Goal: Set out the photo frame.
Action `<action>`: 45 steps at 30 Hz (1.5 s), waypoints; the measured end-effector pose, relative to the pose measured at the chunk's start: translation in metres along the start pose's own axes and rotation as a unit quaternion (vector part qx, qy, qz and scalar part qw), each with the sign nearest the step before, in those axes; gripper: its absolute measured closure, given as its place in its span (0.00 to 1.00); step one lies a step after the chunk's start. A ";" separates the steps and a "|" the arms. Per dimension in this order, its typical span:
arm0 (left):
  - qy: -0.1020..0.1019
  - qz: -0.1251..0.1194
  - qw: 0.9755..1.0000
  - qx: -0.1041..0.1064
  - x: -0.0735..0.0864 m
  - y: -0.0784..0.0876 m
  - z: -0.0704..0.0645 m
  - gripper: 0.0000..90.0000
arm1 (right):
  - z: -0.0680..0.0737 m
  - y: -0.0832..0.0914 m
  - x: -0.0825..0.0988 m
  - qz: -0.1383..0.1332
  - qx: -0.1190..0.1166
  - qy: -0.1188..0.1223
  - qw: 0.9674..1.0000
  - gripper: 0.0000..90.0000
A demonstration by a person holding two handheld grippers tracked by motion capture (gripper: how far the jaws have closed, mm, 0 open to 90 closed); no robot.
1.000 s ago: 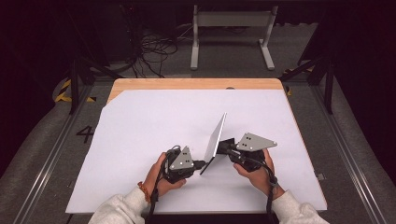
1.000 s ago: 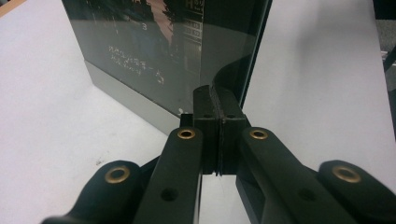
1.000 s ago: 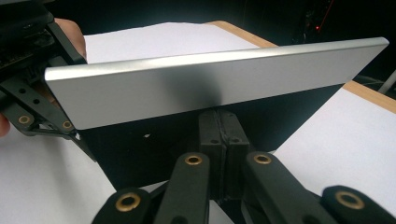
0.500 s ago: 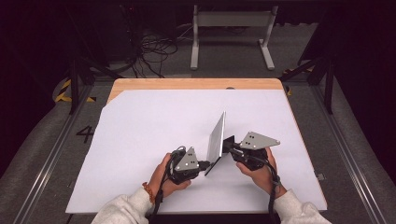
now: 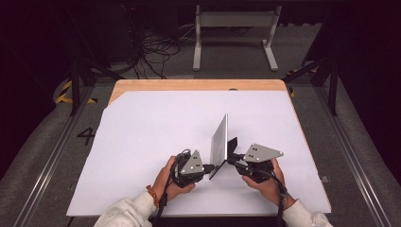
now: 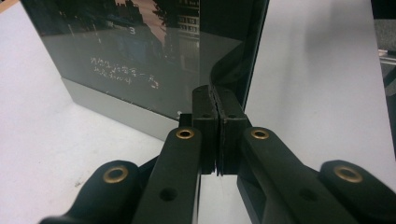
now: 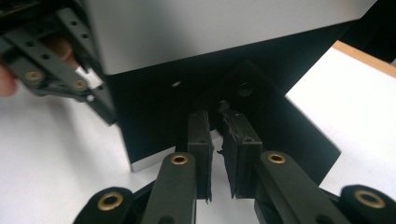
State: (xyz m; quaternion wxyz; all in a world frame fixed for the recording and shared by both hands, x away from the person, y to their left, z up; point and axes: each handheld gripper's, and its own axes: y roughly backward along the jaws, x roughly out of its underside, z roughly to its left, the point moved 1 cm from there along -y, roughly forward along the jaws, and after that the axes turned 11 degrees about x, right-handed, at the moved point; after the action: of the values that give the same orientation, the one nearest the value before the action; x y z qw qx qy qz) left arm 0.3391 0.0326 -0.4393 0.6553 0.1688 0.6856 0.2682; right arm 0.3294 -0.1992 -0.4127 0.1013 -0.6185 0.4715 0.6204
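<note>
A thin silver tablet (image 5: 219, 141) stands on edge on the white table sheet (image 5: 142, 137), with a black stand flap (image 5: 232, 144) behind it. In the left gripper view its dark glossy screen (image 6: 130, 46) faces me. My left gripper (image 6: 217, 109) is shut on the tablet's near edge, and it shows at the tablet's lower corner (image 5: 213, 166) from above. My right gripper (image 7: 218, 122) sits at the black flap (image 7: 285, 126) below the tablet's silver back (image 7: 210, 23). Its jaws have just been opening and now stand a narrow gap apart, pressing on nothing. From above, the right gripper (image 5: 231, 159) sits just right of the tablet.
The sheet covers a wooden table (image 5: 198, 85) with its far edge bare. A metal frame (image 5: 234, 28) and loose cables (image 5: 156, 47) lie on the floor beyond. Dark rails (image 5: 47, 161) run along both sides of the table.
</note>
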 end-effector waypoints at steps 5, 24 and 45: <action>0.000 0.002 1.000 -0.006 -0.001 0.000 0.000 0.94 | 0.008 0.010 0.003 -0.003 -0.019 -0.010 1.000 0.83; 0.015 0.016 0.999 -0.041 0.031 0.043 0.005 0.84 | 0.024 0.002 0.006 0.023 -0.004 -0.046 0.999 0.51; 0.018 0.020 0.999 -0.040 0.037 0.047 0.007 0.81 | 0.041 -0.007 -0.004 0.018 0.005 -0.065 0.998 0.43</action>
State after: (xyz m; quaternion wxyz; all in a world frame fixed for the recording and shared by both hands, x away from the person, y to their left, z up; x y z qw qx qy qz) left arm 0.3376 0.0926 -0.4416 0.6437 0.1513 0.6824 0.3116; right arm 0.3077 -0.1642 -0.4211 0.1240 -0.5676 0.4779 0.6588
